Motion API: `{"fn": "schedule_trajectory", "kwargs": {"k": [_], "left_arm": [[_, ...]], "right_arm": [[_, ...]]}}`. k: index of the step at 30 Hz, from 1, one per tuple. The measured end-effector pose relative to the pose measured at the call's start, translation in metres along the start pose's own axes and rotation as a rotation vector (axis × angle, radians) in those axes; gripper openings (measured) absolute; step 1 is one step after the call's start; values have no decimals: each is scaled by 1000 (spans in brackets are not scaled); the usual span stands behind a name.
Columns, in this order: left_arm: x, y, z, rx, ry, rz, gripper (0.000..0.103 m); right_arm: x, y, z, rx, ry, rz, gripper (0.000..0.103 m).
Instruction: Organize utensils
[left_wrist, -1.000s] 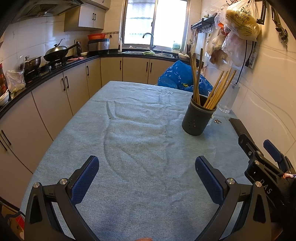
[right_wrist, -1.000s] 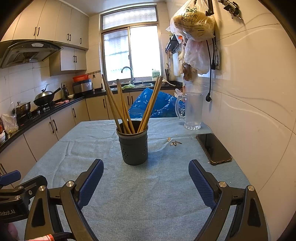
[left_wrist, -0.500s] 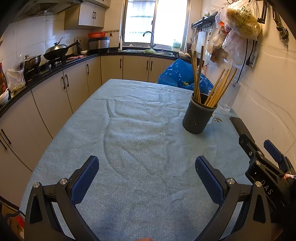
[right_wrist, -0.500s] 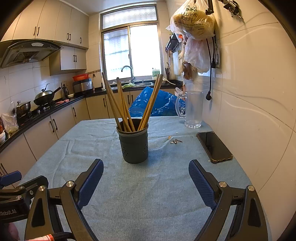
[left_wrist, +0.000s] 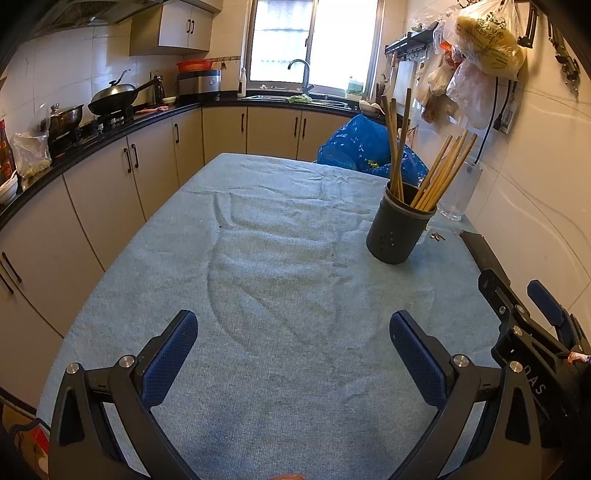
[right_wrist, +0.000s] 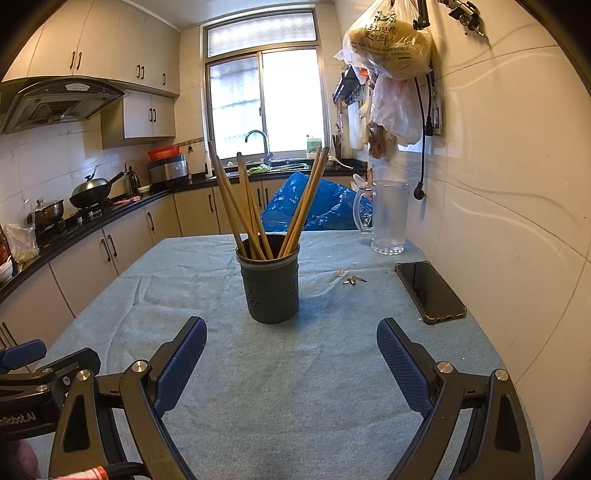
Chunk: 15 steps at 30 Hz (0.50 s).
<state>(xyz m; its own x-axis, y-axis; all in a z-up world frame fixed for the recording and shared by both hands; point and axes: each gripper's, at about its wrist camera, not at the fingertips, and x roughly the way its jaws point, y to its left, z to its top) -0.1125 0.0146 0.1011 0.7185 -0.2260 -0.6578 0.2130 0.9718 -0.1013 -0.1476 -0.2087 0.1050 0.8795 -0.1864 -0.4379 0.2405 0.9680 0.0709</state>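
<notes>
A dark grey perforated utensil holder (right_wrist: 272, 280) stands upright on the blue tablecloth (right_wrist: 295, 387), with several wooden chopsticks (right_wrist: 255, 206) leaning in it. It also shows in the left wrist view (left_wrist: 399, 230) at the right, with its chopsticks (left_wrist: 439, 173). My right gripper (right_wrist: 291, 350) is open and empty, just in front of the holder. My left gripper (left_wrist: 293, 347) is open and empty over bare cloth, left of and nearer than the holder. The right gripper's body (left_wrist: 532, 332) shows at the right edge of the left wrist view.
A black phone (right_wrist: 428, 291) lies right of the holder by the wall. A clear glass pitcher (right_wrist: 388, 218) stands behind it, with small keys (right_wrist: 352, 280) between. A blue plastic bag (right_wrist: 317, 206) sits past the table's far end. Bags (right_wrist: 391, 40) hang on the right wall.
Both grippers have drawn back slightly and tilted a little; the holder sits a bit lower and farther in both views. Both stay open and empty.
</notes>
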Motion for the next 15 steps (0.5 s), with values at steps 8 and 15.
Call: {"fn": "schedule_trajectory", "kwargs": {"k": [8, 15], "left_arm": [[4, 2, 1, -13, 9, 10, 103], [13, 4, 0, -26, 53, 7, 103]], "right_arm": [[2, 5, -3, -19, 12, 17, 96], [9, 3, -6, -22, 38, 24, 96]]}}
